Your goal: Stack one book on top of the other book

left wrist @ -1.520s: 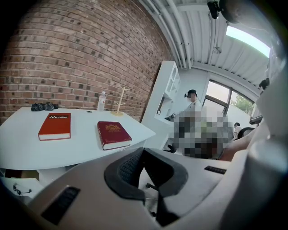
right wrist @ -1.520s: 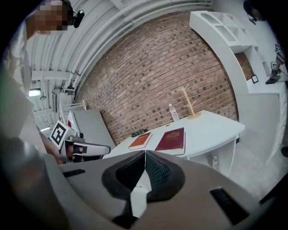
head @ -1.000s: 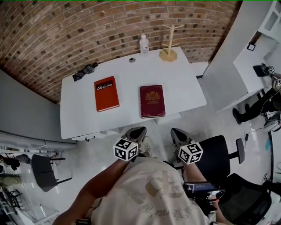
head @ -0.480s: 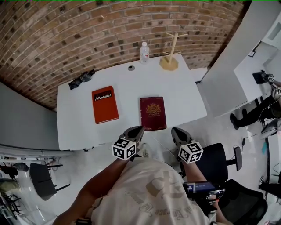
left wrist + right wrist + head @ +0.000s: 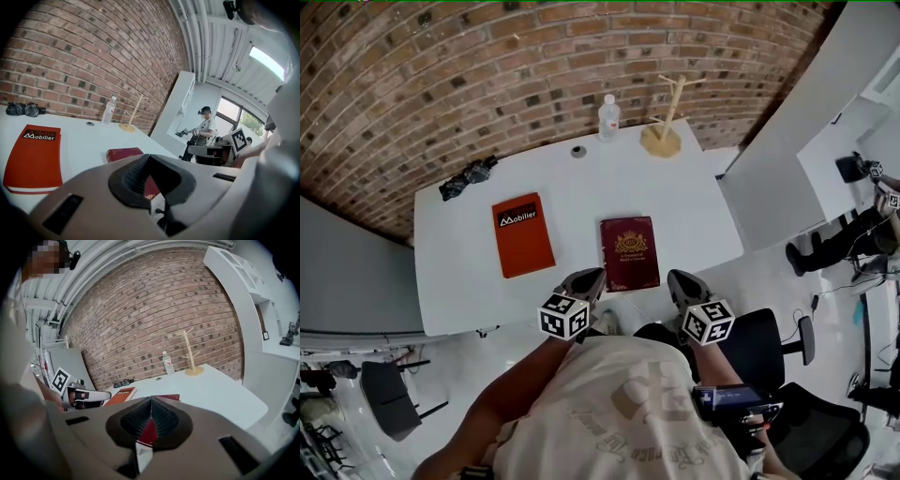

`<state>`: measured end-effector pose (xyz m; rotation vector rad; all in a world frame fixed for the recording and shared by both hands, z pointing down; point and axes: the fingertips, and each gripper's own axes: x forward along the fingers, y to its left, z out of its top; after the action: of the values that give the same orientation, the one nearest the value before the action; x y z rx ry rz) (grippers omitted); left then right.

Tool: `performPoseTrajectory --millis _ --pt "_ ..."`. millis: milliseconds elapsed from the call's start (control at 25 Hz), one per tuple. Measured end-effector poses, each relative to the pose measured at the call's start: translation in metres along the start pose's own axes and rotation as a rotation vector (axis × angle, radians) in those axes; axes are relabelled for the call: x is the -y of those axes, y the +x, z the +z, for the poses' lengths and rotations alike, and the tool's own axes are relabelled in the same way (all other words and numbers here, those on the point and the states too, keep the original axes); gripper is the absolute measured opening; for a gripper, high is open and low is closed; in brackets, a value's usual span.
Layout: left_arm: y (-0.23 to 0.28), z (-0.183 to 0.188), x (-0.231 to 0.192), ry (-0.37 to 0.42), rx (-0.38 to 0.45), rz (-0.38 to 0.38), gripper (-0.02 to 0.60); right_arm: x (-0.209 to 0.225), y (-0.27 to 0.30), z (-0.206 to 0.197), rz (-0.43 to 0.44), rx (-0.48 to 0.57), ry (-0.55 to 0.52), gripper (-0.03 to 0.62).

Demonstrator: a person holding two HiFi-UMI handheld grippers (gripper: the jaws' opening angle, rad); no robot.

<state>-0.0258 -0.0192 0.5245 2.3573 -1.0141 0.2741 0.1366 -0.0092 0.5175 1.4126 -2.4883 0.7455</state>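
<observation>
Maroon book (image 5: pixel 630 253): flat on table (image 5: pixel 694 202). Orange book (image 5: pixel 523 234): flat, left of maroon book, apart. L gripper (image 5: pixel 589 279) & R gripper (image 5: pixel 682 281): jaws together, empty, flanking maroon book's near edge. Rec.: open wide first, pinch orange book's edge, lay square on maroon book.

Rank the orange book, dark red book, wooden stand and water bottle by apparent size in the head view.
1. the orange book and the dark red book: they look about alike, so unranked
2. the wooden stand
3. the water bottle
</observation>
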Motion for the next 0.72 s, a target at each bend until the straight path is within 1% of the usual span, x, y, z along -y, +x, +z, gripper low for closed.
performPoseTrajectory --millis 200,440,560,720 --pt "0.000 -0.007 -0.017 -0.013 -0.019 0.011 0.020 0.008 0.016 -0.006 -0.013 -0.024 0.020 0.021" --pt "0.005 -0.005 -0.032 -0.044 -0.019 0.044 0.020 0.013 0.036 -0.013 0.010 -0.074 0.017 0.023" --pt "0.010 -0.008 -0.033 -0.065 -0.031 0.054 0.020 0.020 0.043 -0.015 0.021 -0.107 0.014 0.022" --pt "0.019 -0.014 -0.033 -0.074 -0.057 0.058 0.020 0.034 0.055 -0.018 0.024 -0.144 0.012 0.023"
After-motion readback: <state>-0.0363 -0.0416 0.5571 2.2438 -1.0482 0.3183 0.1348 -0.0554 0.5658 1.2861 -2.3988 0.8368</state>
